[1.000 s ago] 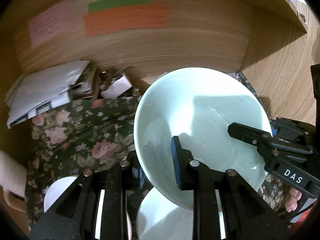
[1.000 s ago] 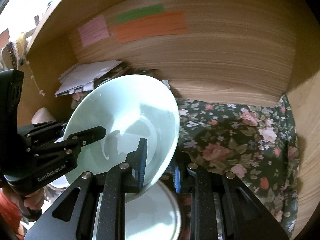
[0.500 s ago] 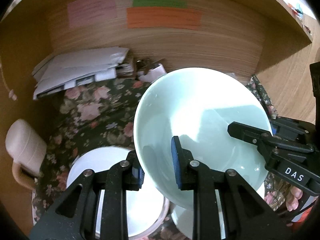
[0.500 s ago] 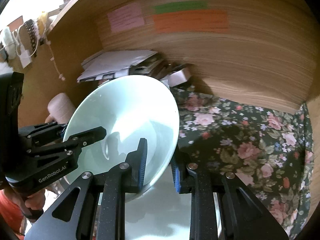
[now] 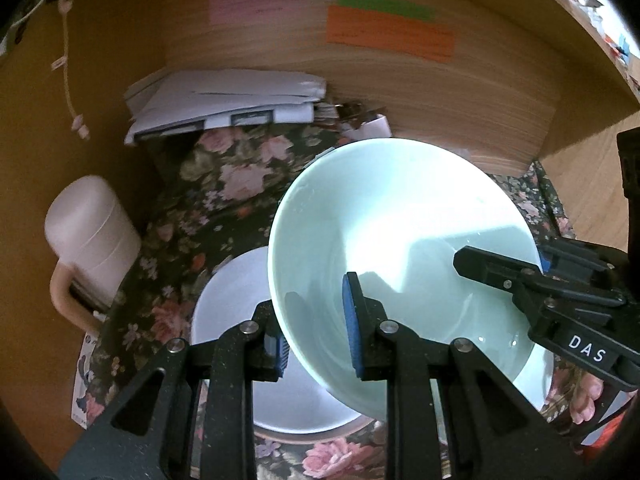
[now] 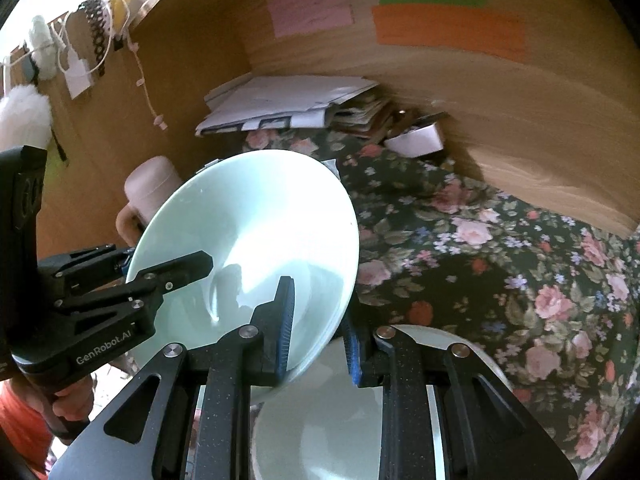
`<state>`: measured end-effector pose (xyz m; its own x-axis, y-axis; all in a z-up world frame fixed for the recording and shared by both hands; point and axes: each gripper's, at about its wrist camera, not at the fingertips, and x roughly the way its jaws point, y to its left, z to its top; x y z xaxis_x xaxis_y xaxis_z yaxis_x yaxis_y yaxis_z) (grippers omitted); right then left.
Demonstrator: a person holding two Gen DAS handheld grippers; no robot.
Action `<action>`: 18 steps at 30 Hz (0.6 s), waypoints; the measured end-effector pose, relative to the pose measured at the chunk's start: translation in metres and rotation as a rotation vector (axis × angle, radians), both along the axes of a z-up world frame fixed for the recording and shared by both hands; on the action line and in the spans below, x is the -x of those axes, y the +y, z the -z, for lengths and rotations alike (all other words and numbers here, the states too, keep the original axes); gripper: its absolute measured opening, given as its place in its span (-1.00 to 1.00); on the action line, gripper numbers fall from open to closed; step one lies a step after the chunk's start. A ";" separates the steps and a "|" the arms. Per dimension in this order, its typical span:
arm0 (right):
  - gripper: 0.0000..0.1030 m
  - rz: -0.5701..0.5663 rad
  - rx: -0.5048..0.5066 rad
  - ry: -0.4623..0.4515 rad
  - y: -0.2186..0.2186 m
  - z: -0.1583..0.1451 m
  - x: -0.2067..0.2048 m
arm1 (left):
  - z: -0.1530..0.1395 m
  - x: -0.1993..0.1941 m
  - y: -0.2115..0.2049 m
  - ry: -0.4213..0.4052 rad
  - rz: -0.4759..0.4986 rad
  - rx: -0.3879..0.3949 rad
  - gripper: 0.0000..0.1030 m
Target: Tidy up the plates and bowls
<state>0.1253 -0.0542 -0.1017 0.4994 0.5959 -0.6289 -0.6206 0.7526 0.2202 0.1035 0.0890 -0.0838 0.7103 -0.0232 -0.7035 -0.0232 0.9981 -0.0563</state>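
Observation:
A pale green bowl (image 5: 400, 240) is held in the air by both grippers. My left gripper (image 5: 316, 344) is shut on its near-left rim. My right gripper (image 6: 316, 340) is shut on its right rim, and shows in the left wrist view (image 5: 520, 276) too. The bowl (image 6: 248, 248) is tilted toward the cameras. Below it a white plate (image 5: 232, 320) lies on the floral cloth. In the right wrist view a white dish (image 6: 320, 420) lies under the gripper; a second pale dish (image 5: 536, 380) peeks out at the bowl's lower right.
A floral cloth (image 6: 500, 260) covers the desk inside a wooden alcove. A pink mug (image 5: 88, 240) stands at the left. A stack of papers (image 5: 228, 104) and a small white box (image 6: 416, 140) lie at the back wall, which carries coloured notes (image 5: 388, 32).
Both grippers have carried the bowl leftward over the cloth. The white plate and the pink mug have come into view beneath and left of the bowl.

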 end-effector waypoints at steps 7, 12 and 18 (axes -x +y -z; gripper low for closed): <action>-0.60 -0.032 -0.001 0.037 0.017 0.013 0.000 | 0.009 0.008 0.016 0.012 -0.030 0.012 -0.54; -0.60 -0.050 0.015 0.062 0.029 0.022 -0.001 | 0.022 0.010 0.028 0.034 -0.054 0.026 -0.54; -0.60 -0.073 0.038 0.091 0.043 0.032 -0.004 | 0.032 0.011 0.041 0.047 -0.072 0.045 -0.54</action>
